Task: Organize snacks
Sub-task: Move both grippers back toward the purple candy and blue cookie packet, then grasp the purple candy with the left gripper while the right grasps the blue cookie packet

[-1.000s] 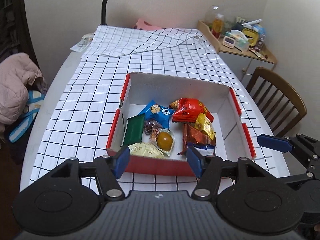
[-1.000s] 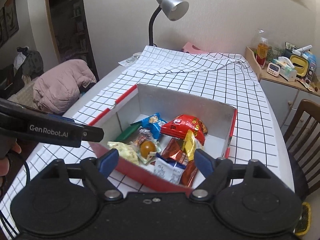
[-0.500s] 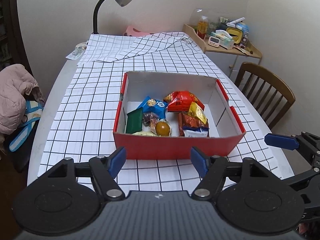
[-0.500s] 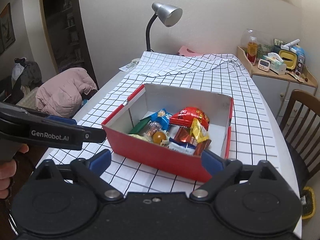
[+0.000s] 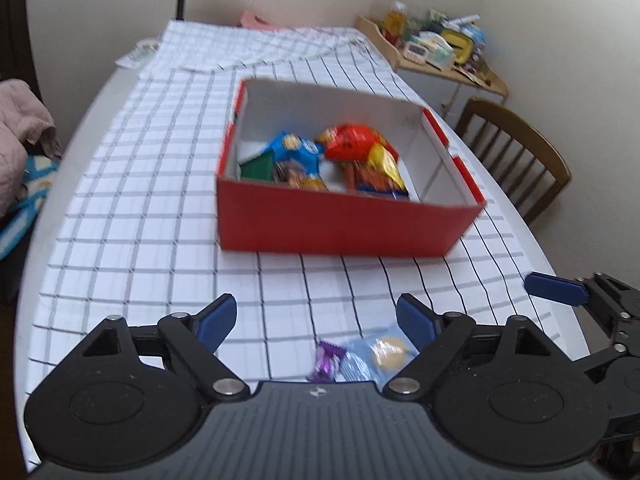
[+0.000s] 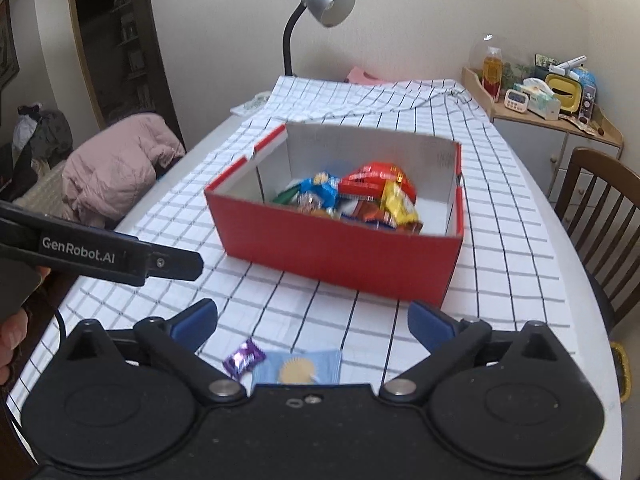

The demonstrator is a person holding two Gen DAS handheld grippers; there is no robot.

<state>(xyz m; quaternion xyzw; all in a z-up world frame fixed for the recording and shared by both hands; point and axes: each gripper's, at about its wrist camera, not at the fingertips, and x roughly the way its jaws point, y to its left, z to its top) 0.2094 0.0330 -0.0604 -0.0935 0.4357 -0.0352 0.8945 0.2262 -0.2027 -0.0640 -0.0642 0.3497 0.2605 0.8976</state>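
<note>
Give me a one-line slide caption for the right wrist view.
Right gripper, jaws opening and empty, above a purple candy and blue packet before the red snack box.

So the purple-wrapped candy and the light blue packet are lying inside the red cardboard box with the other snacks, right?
Not inside. The purple-wrapped candy and light blue packet lie on the checked tablecloth in front of the red cardboard box, as the right wrist view shows; the other snacks are inside.
</note>
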